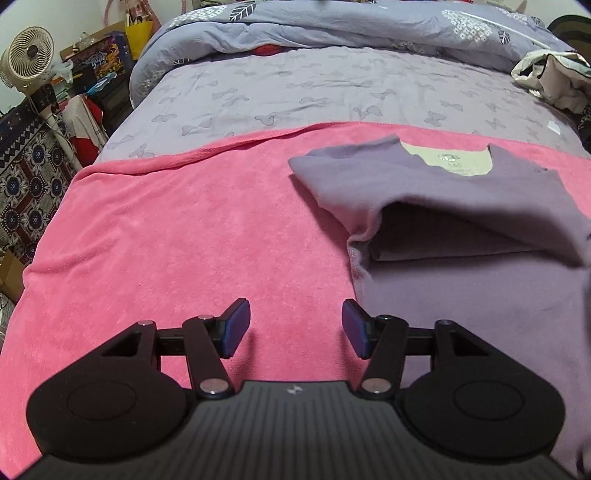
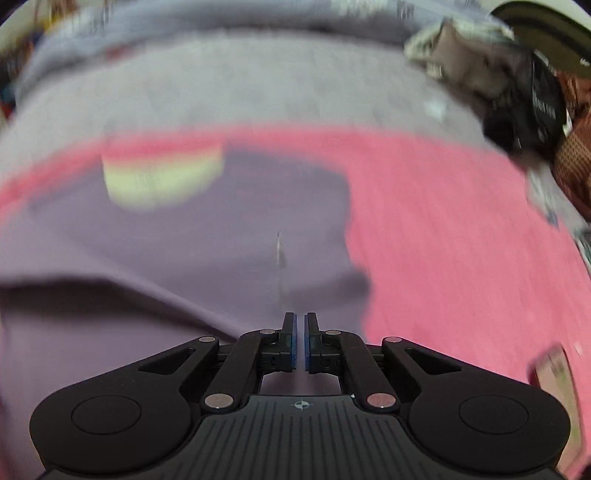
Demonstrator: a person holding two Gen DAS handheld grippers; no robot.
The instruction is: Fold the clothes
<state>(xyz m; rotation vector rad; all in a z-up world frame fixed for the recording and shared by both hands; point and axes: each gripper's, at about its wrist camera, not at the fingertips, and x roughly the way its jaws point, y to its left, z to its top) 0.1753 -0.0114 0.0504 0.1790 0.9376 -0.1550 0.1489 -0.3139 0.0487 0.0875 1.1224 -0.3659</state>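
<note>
A lilac garment (image 1: 461, 295) lies on a pink towel (image 1: 184, 240) spread over the bed, with a cream label patch (image 1: 448, 160) at its neck. Its right part is raised off the lower layer, leaving a dark hollow under the fold. My left gripper (image 1: 295, 325) is open over the towel, its right pad just at the garment's left edge, with nothing between the pads. In the blurred right wrist view the right gripper (image 2: 300, 341) is shut on a pinch of the lilac garment (image 2: 184, 258), and a crease runs up to its tips.
Beyond the towel lies a grey-lilac sheet (image 1: 314, 92) and a bunched quilt (image 1: 332, 29). A heap of other clothes (image 1: 550, 77) sits at the far right of the bed. A fan (image 1: 27, 55) and clutter stand on the floor to the left.
</note>
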